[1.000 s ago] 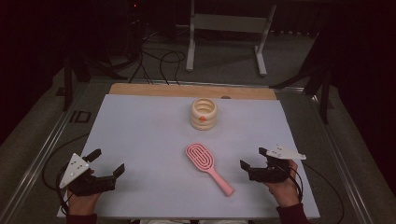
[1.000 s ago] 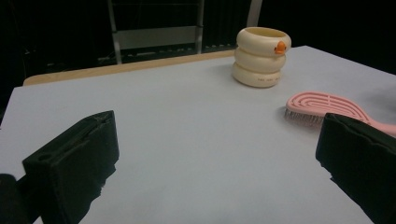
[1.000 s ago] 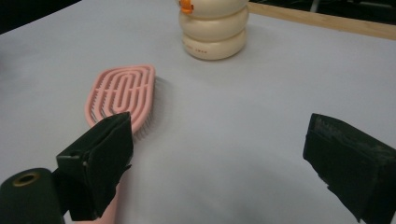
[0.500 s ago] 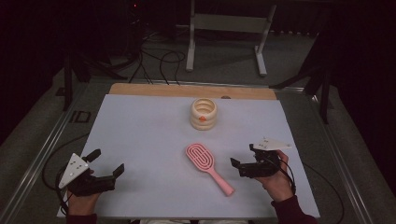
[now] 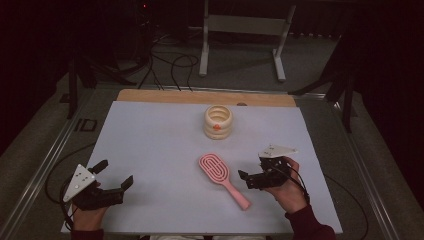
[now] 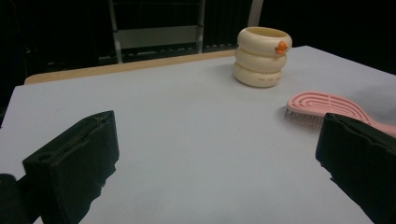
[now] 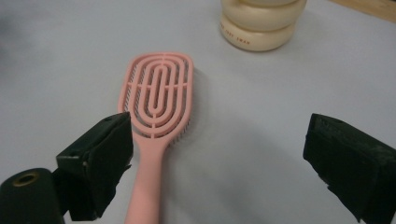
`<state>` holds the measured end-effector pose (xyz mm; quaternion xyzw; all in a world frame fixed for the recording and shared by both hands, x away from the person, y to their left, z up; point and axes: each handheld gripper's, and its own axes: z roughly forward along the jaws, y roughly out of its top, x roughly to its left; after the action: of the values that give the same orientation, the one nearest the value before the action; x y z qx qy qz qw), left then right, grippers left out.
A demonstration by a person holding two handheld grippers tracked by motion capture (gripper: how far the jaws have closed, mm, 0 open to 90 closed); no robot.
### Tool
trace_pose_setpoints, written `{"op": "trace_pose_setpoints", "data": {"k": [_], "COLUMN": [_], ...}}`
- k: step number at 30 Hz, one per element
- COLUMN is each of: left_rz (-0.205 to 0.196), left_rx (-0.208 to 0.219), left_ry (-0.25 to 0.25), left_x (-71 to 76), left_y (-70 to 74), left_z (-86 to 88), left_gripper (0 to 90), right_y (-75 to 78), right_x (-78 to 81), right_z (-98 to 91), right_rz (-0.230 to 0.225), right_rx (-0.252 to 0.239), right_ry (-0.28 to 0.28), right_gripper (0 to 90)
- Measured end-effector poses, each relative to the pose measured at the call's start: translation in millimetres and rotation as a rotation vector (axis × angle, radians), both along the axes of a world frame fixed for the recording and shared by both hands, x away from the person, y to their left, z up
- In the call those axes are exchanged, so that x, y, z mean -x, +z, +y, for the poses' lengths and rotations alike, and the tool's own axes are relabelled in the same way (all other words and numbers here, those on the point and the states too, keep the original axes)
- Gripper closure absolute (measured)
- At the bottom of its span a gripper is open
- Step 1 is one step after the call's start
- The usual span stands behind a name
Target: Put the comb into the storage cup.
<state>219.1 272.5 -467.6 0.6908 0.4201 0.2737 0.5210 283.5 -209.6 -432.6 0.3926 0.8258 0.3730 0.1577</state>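
We held the right gripper (image 5: 248, 178) just beside the pink hairbrush (image 5: 222, 178), its jaws spread wide and gripping nothing. Seen along those jaws, the hairbrush's handle (image 7: 148, 196) ran down right against the inner edge of the left-hand jaw, with the oval head ahead of it and open mat before the other jaw. The cream ringed cup (image 5: 218, 121) stood well beyond the jaws. Our left gripper (image 5: 116, 175) rested wide open and empty; the hairbrush head showed just past its right-hand jaw.
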Motion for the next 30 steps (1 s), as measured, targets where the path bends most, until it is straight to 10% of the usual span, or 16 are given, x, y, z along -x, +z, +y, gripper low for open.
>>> {"op": "trace_pose_setpoints", "data": {"k": [30], "left_rz": [0.006], "left_rx": [0.008], "left_ry": [-0.005], "left_x": [-0.6], "left_y": [-1.1], "left_z": [-0.3], "left_gripper": [0.1], "right_y": [-4.9], "right_x": [-10.0], "right_z": [42.6], "right_rz": [0.115], "right_rx": [0.135], "right_ry": [0.049], "right_gripper": [8.6]}}
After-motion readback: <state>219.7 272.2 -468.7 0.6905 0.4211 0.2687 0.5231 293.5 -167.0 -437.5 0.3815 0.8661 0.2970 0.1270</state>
